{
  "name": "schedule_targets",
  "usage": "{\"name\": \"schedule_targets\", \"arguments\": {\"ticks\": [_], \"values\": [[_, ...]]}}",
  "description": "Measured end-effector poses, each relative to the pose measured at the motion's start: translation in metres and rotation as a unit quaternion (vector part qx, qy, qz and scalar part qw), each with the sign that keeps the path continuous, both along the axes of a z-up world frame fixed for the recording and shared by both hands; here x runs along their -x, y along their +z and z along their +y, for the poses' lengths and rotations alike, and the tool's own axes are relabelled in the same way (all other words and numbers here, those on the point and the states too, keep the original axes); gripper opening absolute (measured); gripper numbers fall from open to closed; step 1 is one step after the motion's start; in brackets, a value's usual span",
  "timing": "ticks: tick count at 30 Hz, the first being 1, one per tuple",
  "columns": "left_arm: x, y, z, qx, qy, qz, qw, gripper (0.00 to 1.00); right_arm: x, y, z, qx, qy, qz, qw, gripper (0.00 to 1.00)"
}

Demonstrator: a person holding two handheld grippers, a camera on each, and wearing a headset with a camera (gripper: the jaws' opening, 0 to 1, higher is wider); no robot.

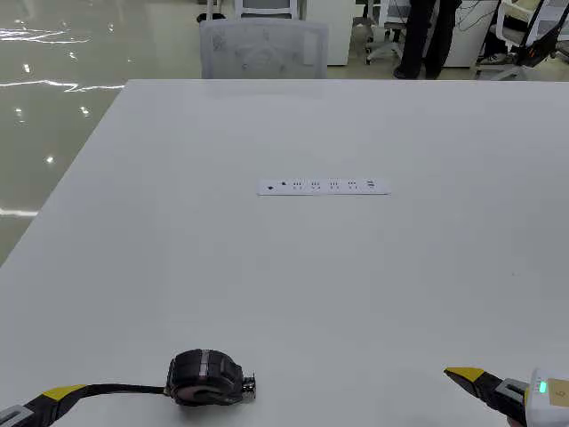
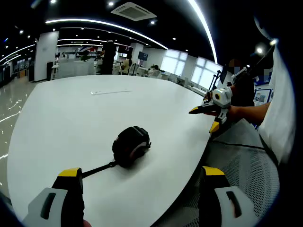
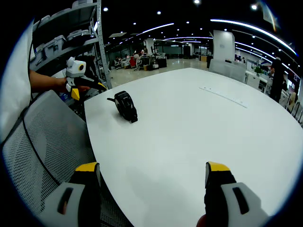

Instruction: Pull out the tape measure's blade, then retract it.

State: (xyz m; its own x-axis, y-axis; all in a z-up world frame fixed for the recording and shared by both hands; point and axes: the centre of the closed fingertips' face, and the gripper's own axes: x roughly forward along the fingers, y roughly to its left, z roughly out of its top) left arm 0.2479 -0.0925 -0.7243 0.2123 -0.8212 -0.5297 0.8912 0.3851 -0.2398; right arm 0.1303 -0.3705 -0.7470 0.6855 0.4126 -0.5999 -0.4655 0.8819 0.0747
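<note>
- While neither claw holds it, the tape measure (image 1: 206, 377) lies on the white table (image 1: 356, 267), near the front edge at about 7 o'clock in the head view.
- Its blade is wound into the black case, with just the end hook showing on the case's 3 o'clock side.
- The left gripper (image 2: 141, 172) has its jaws spread wide and empty, and in its own view the case sits ahead at 12 o'clock.
- A black strap (image 1: 116, 389) runs from the case toward 9 o'clock and ends by that gripper's yellow tip; I cannot tell whether they touch.
- The right gripper (image 3: 152, 166) also has its jaws wide apart with nothing in them. It is at 5 o'clock in the head view, well apart from the case.
- A white socket strip (image 1: 324, 187) lies at mid-table, toward 1 o'clock from the case.
</note>
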Motion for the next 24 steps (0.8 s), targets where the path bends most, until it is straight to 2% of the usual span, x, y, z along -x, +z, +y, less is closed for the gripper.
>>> {"name": "schedule_targets", "arguments": {"ticks": [10,15,24], "values": [[-0.0023,0.0015,-0.0011,0.001,-0.002,-0.004,1.0,1.0,0.0,-0.0018,-0.0011,0.004,0.003,0.006,1.0,0.93],[-0.0021,-0.0003,0.0003,0.004,-0.002,0.003,1.0,1.0,0.001,-0.0053,-0.0011,0.004,0.004,0.01,0.9999,0.93],[-0.0018,-0.0013,0.0012,0.002,-0.004,0.005,1.0,1.0,0.0004,-0.006,-0.001,0.003,0.005,0.012,0.9999,0.93]]}}
